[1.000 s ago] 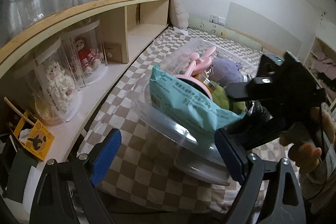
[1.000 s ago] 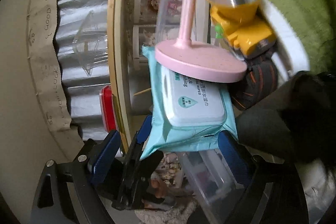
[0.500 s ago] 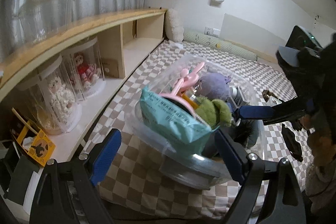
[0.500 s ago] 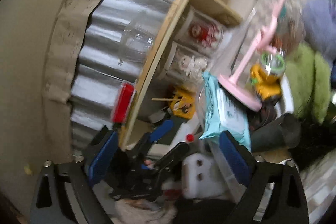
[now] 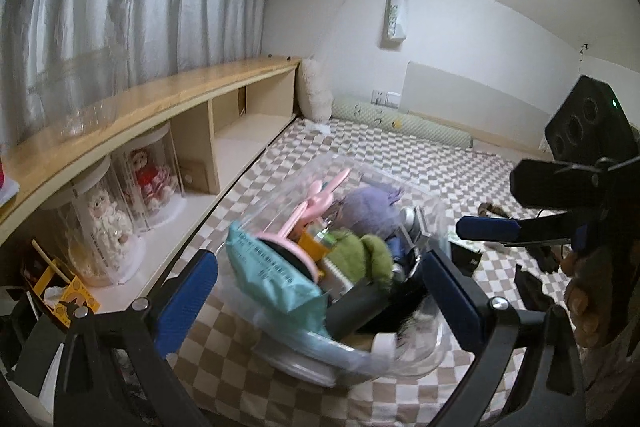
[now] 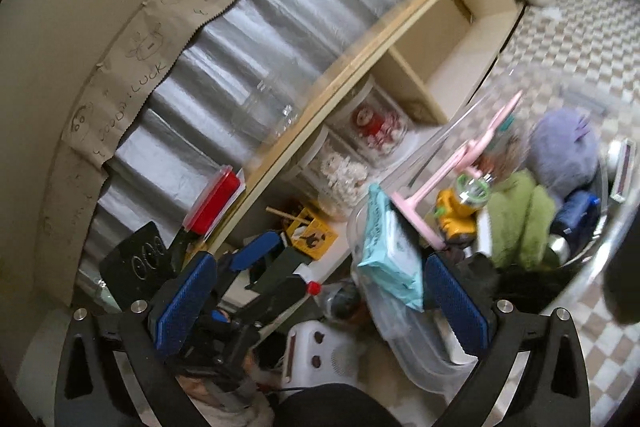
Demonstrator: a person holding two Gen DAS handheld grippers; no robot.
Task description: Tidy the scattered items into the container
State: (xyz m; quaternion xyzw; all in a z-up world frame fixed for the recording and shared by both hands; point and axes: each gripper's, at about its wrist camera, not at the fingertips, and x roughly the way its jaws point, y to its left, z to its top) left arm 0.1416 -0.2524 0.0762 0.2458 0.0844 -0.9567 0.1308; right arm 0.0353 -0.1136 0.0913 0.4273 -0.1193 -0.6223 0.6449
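Both my grippers have backed off, jaws wide, empty; clear plastic container [image 5: 416, 359] sits ahead, teal wipes pack [image 5: 272, 279] lying lengthwise toward my left gripper [image 5: 320, 291]; right gripper [image 6: 320, 297].

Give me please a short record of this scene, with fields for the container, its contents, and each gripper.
container: clear plastic tub on checkered bedding
contents: wipes pack, pink stand, green plush, purple plush, yellow toy
left gripper: open, holding nothing
right gripper: open, holding nothing
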